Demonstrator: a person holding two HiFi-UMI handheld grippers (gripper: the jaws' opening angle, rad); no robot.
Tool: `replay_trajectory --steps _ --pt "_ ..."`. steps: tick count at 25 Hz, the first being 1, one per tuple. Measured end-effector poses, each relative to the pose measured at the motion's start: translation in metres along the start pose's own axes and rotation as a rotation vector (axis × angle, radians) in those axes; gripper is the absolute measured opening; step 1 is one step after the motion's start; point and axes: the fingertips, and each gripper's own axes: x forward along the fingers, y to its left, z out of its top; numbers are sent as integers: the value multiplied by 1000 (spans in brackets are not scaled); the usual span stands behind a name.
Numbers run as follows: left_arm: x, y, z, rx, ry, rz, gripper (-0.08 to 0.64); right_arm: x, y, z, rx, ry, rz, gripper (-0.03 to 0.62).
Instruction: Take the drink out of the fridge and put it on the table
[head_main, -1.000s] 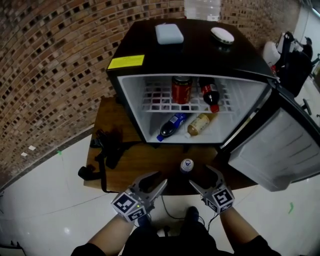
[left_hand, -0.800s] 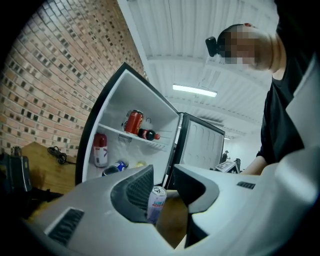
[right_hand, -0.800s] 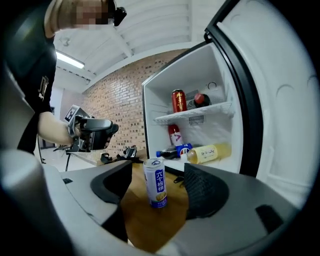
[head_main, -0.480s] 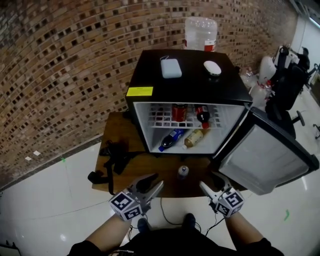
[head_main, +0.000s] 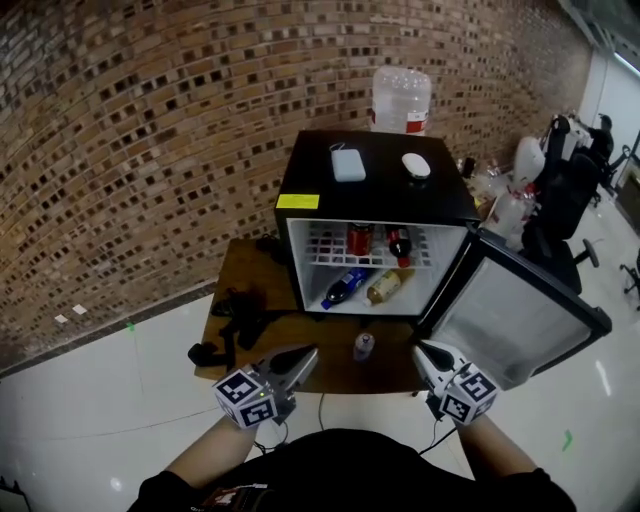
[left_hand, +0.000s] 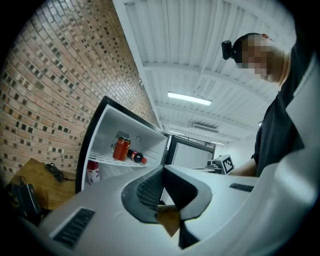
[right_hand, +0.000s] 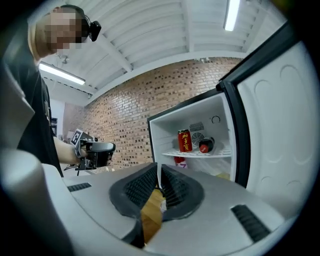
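A black mini fridge stands on a wooden table with its door swung open to the right. On the upper shelf are a red can and a dark cola bottle. Below them lie a blue bottle and a tan bottle. A small drink with a white cap stands on the table before the fridge. My left gripper is shut and empty, left of that drink. My right gripper is closing, jaws nearly together, with nothing between them. The can shows past its jaws.
Black straps and cables lie on the table's left part. A grey-blue box and a white mouse rest on the fridge top. A water jug stands behind it by the brick wall. Office chairs crowd the right.
Both grippers had their jaws spread and have brought them together. The view has backed away from the fridge, and the grippers have drawn back to the table's near edge.
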Motion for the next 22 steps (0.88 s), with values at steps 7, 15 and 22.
replay_trajectory --steps 7,15,22 --pt "-15 -2 2 -21 38 -7 0 -7 16 -4 -2 33 23 2" --pt "-9 -1 -7 -25 45 -5 0 6 24 -8 22 28 59 2" --pt "-1 1 -7 -17 51 -19 0 9 18 -8 -16 46 49 2"
